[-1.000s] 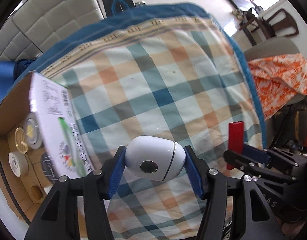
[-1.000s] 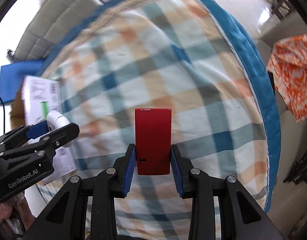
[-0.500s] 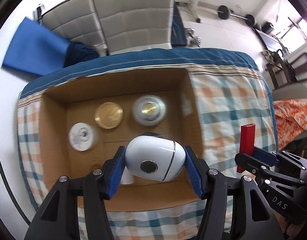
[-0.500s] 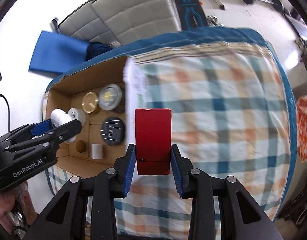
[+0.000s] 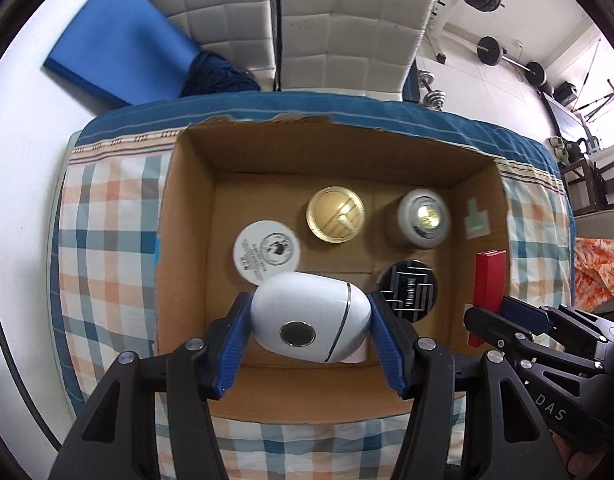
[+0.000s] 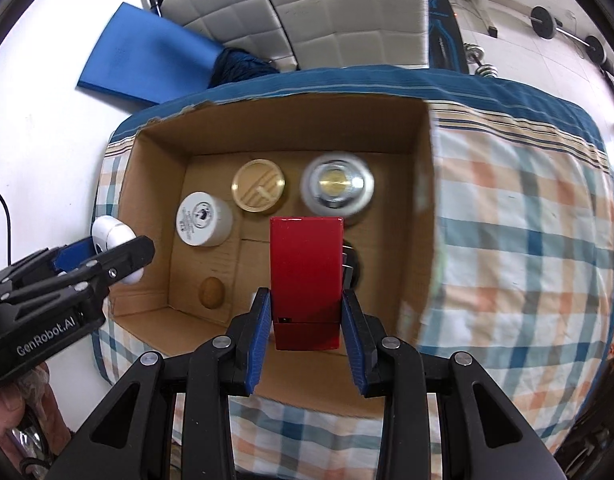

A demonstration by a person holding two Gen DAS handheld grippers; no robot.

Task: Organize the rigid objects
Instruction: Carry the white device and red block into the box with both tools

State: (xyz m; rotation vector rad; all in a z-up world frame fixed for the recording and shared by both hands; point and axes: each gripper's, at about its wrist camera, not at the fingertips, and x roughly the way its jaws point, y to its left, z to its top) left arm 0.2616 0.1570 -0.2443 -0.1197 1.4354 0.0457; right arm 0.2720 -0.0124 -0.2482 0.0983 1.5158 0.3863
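Jaws clamped; jars [image 5: 335, 214] crowd box [image 5: 187, 216] below.

My left gripper [image 5: 310, 326], black with blue pads, grips a glossy white egg-shaped case [image 5: 309, 316]; my right gripper [image 6: 306, 322] grips a deep red box [image 6: 306, 276]. Below, a plain brown cardboard box [image 5: 187, 240] sits on a blue, orange and white checked cloth [image 5: 107, 240].

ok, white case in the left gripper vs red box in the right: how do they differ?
The white case is rounded and egg-like; the red box is flat and rectangular. The case lies crosswise between the left gripper pads; the box points lengthwise out of the right gripper. The case bears a dark round button and a thin seam; the box is plain. Both are glossy, gripped, and held above the open carton.
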